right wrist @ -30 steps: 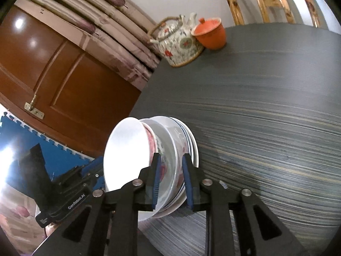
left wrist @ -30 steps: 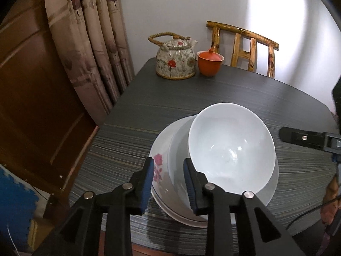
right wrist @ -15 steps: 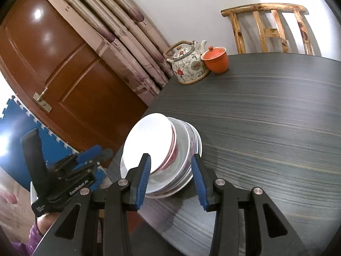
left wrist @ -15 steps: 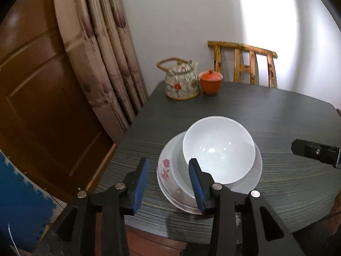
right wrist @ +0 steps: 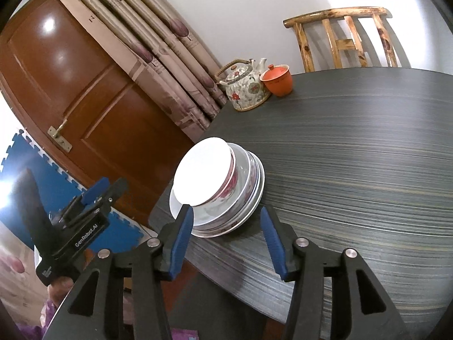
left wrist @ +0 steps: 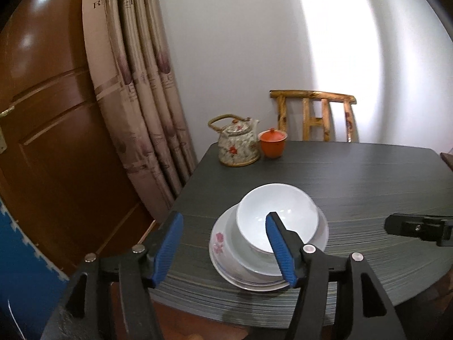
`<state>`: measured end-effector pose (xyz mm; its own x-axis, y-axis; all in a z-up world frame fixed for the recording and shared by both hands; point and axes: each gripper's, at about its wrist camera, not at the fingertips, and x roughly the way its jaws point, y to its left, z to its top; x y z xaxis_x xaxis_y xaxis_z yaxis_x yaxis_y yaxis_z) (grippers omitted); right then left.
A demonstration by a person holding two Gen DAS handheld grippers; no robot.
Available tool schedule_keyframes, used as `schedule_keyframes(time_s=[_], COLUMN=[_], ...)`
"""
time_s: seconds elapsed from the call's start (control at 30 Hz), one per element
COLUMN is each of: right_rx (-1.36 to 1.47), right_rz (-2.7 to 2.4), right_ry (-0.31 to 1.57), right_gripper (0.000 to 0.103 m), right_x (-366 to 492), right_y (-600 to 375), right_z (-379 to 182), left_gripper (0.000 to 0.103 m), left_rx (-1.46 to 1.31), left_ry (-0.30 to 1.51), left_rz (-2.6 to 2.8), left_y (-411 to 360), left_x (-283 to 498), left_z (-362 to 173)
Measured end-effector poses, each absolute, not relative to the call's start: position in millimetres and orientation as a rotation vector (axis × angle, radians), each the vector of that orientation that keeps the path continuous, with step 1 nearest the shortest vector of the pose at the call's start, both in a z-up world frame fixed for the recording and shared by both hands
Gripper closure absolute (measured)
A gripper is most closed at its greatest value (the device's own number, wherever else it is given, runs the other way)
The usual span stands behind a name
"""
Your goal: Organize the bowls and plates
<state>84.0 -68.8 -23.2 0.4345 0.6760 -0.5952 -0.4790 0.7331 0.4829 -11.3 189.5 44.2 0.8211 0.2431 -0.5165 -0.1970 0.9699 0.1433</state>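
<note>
A stack of plates and bowls rests near the front left corner of the dark table (left wrist: 368, 175). A plain white bowl (left wrist: 276, 212) sits on top, and a plate with a pink flower (left wrist: 219, 240) shows lower down. My left gripper (left wrist: 223, 216) hovers back from the stack, above the table's edge, its jaws opening with nothing between them. In the right wrist view the same stack (right wrist: 226, 192) lies just beyond my right gripper (right wrist: 226, 211), whose jaws are also opening and empty. Each gripper shows in the other's view: the right gripper (left wrist: 419, 226) and the left gripper (right wrist: 96, 195).
A flowered teapot (left wrist: 239, 143) and an orange lidded cup (left wrist: 272, 143) stand at the table's far left corner, with a wooden chair (left wrist: 314, 119) behind them. A curtain (left wrist: 136, 99) and a brown door (left wrist: 51, 141) are to the left. Blue foam mat (right wrist: 28, 153) covers the floor.
Both grippers have drawn back and risen away from the stack, and their jaws have spread wider. The stack stays on the table.
</note>
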Motion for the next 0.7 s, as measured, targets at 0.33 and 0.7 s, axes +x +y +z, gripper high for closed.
schedule_keyframes(time_s=[0.33, 0.7], right_rx=[0.238, 0.106], right_rz=[0.743, 0.678], right_ry=[0.837, 0.691], right_gripper=[0.053, 0.047], right_x=[67.5, 40.1], right_y=[-65.0, -52.8], right_z=[-21.6, -13.1], left_gripper=[0.04, 0.04], left_rx=[0.073, 0.088], left_ry=[0.592, 0.635], left_rz=[0.207, 0.187], left_y=[187.1, 179.8], left_x=[-9.2, -1.0], left_z=[35.4, 20.7])
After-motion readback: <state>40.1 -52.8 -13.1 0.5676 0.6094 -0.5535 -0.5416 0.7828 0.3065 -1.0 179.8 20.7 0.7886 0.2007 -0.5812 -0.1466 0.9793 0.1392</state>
